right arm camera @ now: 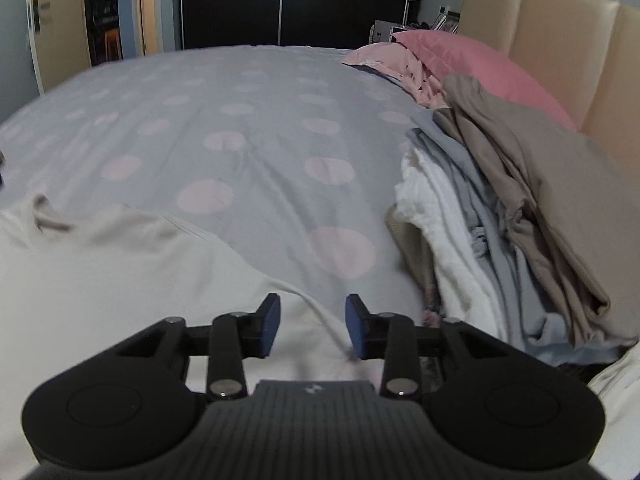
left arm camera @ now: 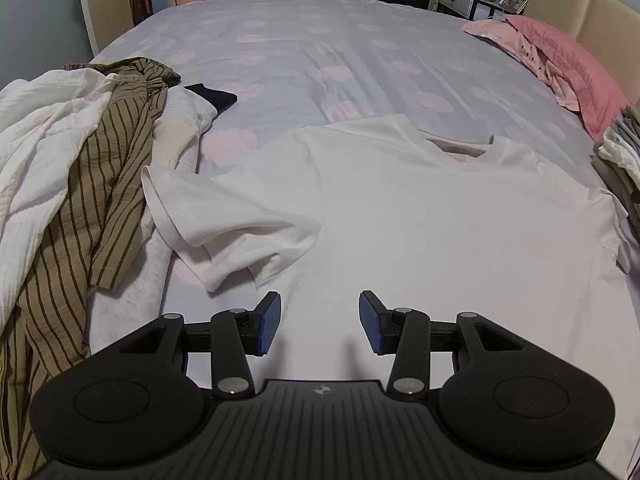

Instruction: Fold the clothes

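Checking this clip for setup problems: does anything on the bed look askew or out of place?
Only the white T-shirt: its body lies flat, but the left sleeve is rumpled and curled instead of spread out. The unfolded clothes heap and the folded stack look ordinary for this chore.

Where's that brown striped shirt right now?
In the left wrist view, the striped shirt lies crumpled on the bed's left side, amid white clothes, left of the flat white T-shirt.
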The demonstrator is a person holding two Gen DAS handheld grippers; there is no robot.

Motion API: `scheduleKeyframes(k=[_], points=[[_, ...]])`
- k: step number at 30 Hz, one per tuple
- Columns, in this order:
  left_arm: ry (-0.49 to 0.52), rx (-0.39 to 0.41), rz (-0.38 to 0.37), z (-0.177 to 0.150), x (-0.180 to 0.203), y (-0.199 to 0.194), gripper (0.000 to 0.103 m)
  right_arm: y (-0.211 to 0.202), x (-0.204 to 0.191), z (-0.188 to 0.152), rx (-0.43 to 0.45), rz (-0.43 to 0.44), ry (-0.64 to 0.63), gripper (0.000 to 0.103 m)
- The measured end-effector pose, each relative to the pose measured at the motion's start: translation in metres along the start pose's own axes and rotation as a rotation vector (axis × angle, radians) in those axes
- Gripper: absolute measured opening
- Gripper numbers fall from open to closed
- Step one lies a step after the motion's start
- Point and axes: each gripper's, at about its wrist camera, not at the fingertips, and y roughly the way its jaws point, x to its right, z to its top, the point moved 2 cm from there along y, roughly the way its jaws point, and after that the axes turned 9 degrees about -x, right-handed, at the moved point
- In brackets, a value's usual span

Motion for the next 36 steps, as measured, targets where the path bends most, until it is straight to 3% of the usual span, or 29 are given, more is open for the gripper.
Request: scheduleKeyframes(k=[11, 14, 17, 20, 30, 36], points=[[-0.006, -0.034, 0.009, 0.002, 0.002, 0.012, 0.041, 0.04, 0.012, -0.015, -0.04, -0.053, -0.096, 0.036], [-0.011, -0.045, 0.011, 0.003, 0.002, 0.016, 0.041, 0.046, 0.014, -0.015, -0.038, -0.042, -0.099, 0.027], [-0.015, -0.051, 0.009, 0.003, 0.003, 0.018, 0.041, 0.043, 0.012, -0.016, -0.032, -0.019, -0.103, 0.008], [-0.021, -0.047, 0.002, 0.004, 0.004, 0.016, 0.041, 0.034, 0.009, -0.013, -0.031, 0.02, -0.097, 0.004], [-0.015, -0.016, -0.024, 0.004, 0.008, 0.001, 0.041, -0.032, -0.029, -0.003, 0.013, 0.224, -0.041, 0.003], [-0.008, 0.01, -0.03, 0.003, 0.011, -0.009, 0.041, -0.051, -0.082, 0.005, -0.078, 0.324, -0.075, 0.003]])
